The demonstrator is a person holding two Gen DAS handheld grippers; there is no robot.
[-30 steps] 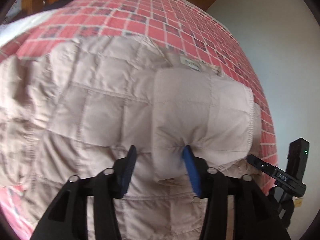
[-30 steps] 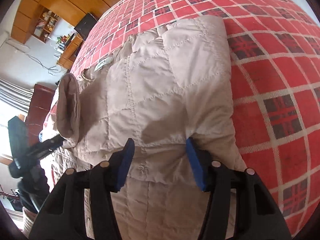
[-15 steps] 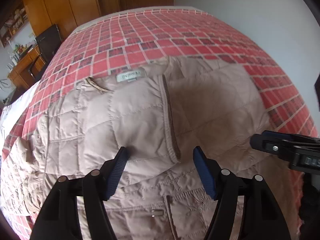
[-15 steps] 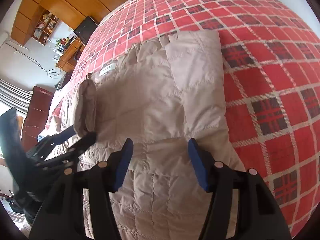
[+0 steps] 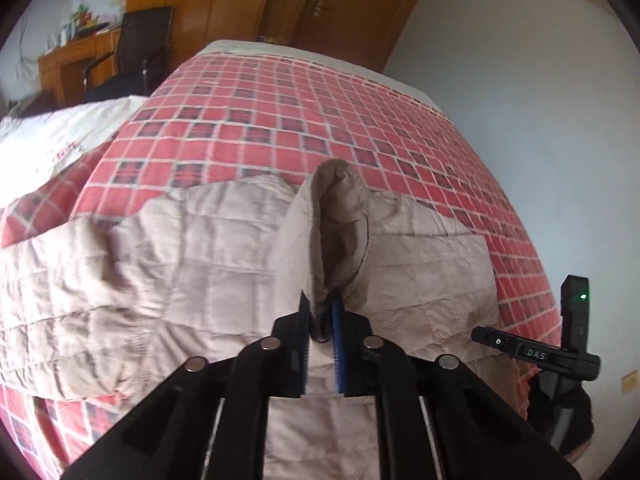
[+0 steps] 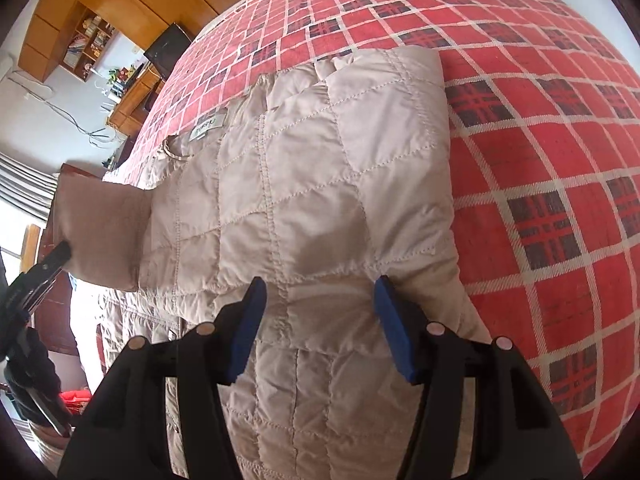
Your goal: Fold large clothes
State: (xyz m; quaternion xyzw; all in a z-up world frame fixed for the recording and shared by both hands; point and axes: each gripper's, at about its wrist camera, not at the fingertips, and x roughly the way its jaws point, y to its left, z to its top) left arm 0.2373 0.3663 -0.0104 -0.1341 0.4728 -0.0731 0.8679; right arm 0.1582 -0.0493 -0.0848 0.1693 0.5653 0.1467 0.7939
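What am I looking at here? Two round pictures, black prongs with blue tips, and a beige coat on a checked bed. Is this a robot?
No robot: a person holds a two-finger claw in each hand, and each carries a wide-angle camera looking along its fingers. One picture is the left claw's view, the other the right claw's. A quilted beige jacket lies on a bed with a red checked cover. The left claw is shut on the cuff of a sleeve, lifted off the jacket. The right claw is open, its fingers straddling a folded part of the jacket.

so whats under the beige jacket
The red plaid bedspread shows all around the quilted jacket, which lies on it. The part beneath is covered. The left gripper pinches the sleeve cuff.
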